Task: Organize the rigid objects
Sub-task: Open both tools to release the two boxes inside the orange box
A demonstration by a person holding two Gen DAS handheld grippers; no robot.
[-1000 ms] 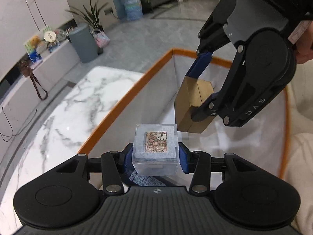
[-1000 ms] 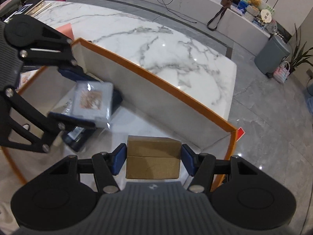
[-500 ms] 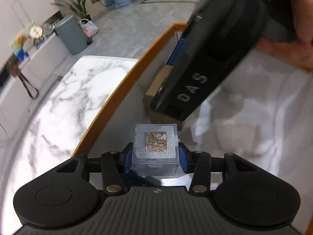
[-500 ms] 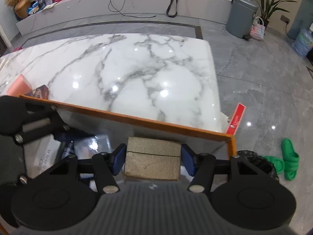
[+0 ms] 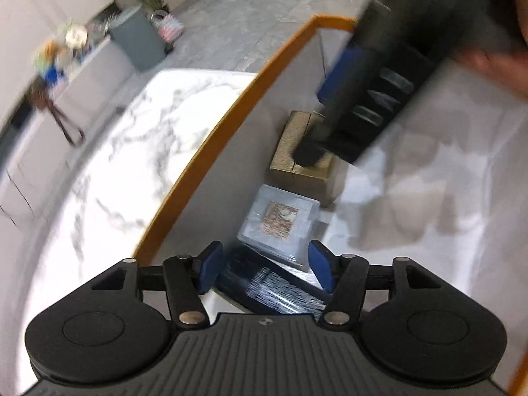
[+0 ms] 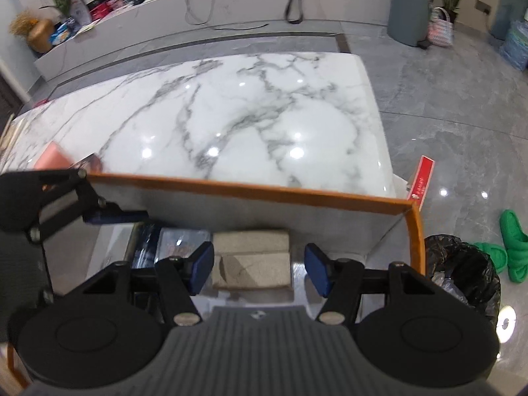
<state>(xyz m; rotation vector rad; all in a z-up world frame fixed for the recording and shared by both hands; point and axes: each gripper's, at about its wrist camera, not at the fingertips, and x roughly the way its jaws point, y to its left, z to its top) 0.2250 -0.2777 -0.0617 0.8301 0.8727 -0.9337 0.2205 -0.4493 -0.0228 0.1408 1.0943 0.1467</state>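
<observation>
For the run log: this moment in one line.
left claw: just opening, empty; clear case: in bin beside cardboard box; right claw: open above box

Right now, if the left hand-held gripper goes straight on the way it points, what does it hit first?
Probably the clear case lying in the box, just ahead of the left hand-held gripper, whose jaws have just been opening and stand clear of it. Depth is uncertain.

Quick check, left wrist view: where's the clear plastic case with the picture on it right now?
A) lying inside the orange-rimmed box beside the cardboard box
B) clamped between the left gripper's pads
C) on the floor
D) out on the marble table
A: the clear case lies in the orange-rimmed box next to the cardboard box, beyond the left gripper, whose pads stand apart and clear of it.
</observation>
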